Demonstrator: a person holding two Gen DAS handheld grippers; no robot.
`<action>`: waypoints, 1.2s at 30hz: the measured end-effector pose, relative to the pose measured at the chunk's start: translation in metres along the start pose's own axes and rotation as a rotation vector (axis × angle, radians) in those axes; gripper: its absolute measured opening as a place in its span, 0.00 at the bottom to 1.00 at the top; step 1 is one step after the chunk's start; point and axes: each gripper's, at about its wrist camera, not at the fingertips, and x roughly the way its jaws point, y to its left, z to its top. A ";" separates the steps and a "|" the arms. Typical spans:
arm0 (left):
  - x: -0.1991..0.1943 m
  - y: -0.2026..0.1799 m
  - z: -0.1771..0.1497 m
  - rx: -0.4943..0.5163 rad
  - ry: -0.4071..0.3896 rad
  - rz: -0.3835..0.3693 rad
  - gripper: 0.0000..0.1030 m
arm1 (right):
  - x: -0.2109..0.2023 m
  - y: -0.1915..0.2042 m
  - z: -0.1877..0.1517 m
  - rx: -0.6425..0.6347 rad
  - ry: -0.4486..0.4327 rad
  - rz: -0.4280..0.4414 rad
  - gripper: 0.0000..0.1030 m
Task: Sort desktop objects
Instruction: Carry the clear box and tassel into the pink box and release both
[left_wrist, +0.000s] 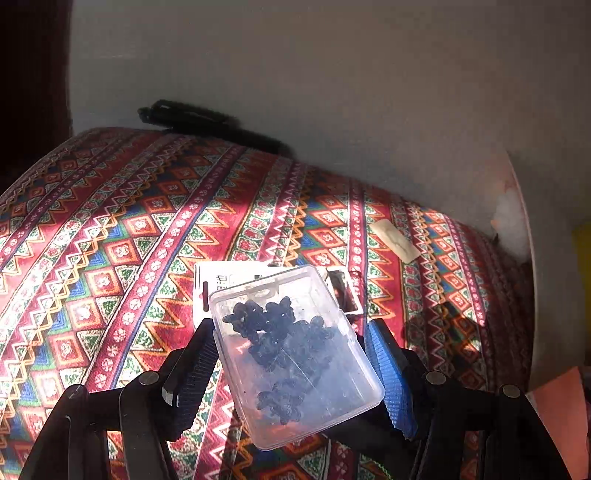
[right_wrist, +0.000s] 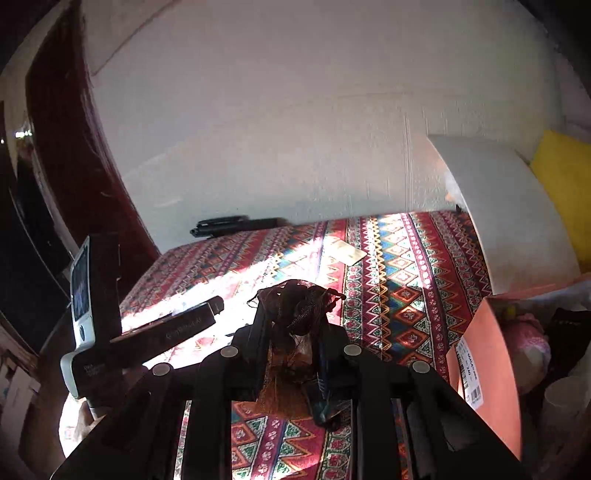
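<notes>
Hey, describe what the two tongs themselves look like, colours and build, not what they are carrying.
The left tongs are black, with jointed link arms pinned by round metal pivots. One finger has a ribbed black pad, the other a ribbed blue pad. The right tongs share the black linkage and silver-grey round pivots, with a strip of blue along one finger. No cables or sleeves show.

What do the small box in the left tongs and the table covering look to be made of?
The box: clear, glossy hard plastic, since dark pieces inside show through and its rim catches light. The cloth: apparently woven fabric, matte, with a printed or woven red geometric pattern and soft folds.
</notes>
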 end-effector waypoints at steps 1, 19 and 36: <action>-0.011 0.002 -0.007 -0.001 0.001 -0.015 0.66 | -0.011 0.002 -0.004 0.003 -0.008 0.010 0.22; -0.131 0.042 -0.044 -0.067 -0.082 -0.158 0.66 | -0.104 -0.017 -0.001 0.107 -0.109 0.089 0.21; -0.168 -0.046 -0.074 0.085 -0.083 -0.303 0.66 | -0.171 -0.051 -0.002 0.140 -0.204 0.026 0.21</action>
